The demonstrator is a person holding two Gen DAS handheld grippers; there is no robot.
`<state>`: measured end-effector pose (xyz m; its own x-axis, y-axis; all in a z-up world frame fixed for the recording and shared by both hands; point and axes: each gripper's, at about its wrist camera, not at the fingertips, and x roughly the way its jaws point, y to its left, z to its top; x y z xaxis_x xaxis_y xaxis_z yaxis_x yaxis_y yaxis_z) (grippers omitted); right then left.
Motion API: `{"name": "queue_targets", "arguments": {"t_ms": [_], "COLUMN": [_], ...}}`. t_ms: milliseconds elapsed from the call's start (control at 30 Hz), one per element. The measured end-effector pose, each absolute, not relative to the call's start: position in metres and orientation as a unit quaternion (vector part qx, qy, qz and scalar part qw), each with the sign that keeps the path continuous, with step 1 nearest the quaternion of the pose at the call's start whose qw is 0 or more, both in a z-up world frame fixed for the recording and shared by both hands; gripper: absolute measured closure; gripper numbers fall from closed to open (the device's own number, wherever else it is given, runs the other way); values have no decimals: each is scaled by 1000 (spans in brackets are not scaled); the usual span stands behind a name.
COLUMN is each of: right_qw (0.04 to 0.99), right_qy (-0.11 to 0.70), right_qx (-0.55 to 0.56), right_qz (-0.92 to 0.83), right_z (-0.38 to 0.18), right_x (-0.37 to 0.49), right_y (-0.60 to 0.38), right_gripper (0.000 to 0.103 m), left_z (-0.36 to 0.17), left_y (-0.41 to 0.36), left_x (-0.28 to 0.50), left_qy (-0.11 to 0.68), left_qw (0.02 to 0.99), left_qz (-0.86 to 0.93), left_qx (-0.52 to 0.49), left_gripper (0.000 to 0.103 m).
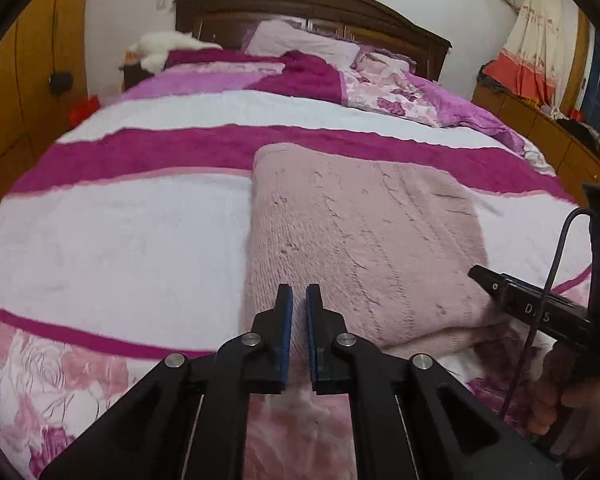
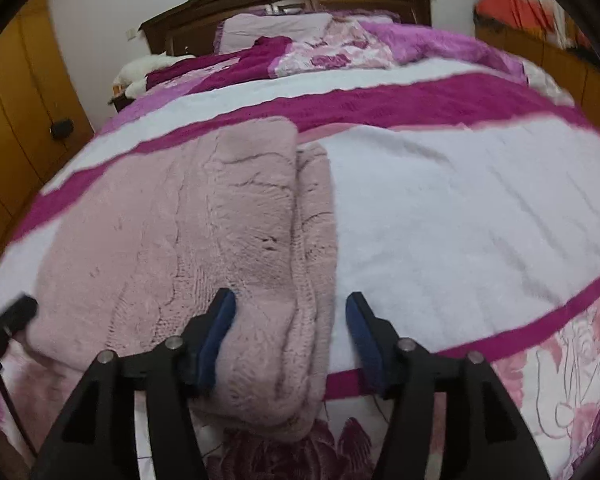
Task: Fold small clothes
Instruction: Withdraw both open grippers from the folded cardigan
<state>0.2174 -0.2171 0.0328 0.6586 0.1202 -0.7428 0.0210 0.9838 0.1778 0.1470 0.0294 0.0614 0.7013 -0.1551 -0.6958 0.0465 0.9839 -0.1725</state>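
A folded pale pink knitted garment (image 1: 360,232) lies flat on the bed, a thick rectangle with a rolled fold along its right side (image 2: 308,240). My left gripper (image 1: 299,292) hovers above the garment's near left corner. Its blue pads are close together with nothing between them. My right gripper (image 2: 290,300) stands open over the near right edge; the rolled fold lies below the gap and the pads do not press on it. In the left wrist view a hand (image 1: 568,400) holds the right tool at the frame's right edge.
The bed carries a fleece blanket (image 2: 460,208) striped white, magenta and rose-printed. Pillows (image 1: 300,40) and a bunched purple quilt (image 1: 440,100) lie by the dark headboard. Wooden wardrobes (image 2: 16,128) stand on the left, a low wooden cabinet (image 1: 540,128) on the right.
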Motion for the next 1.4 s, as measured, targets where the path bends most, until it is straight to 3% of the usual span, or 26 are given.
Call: {"name": "queue_targets", "arguments": {"t_ms": [100, 200, 700, 900, 1400], "right_qw": [910, 911, 920, 916, 926], "right_qy": [407, 409, 389, 398, 374], "right_qx": [82, 39, 25, 16, -11], "right_qz": [23, 24, 42, 51, 54], "right_z": [45, 54, 115, 121, 158], "right_x": [206, 192, 127, 96, 26], "right_y": [-216, -200, -188, -187, -180], "right_gripper": [44, 44, 44, 34, 29], "left_z": [74, 79, 123, 130, 166], "left_y": [35, 37, 44, 44, 47], "left_x": [130, 126, 77, 54, -18], "left_qy": [381, 386, 395, 402, 385], "left_qw": [920, 918, 914, 911, 919], "left_qz": [-49, -41, -28, -25, -27], "left_qx": [-75, -81, -87, -87, -79], "left_gripper": [103, 94, 92, 89, 84]}}
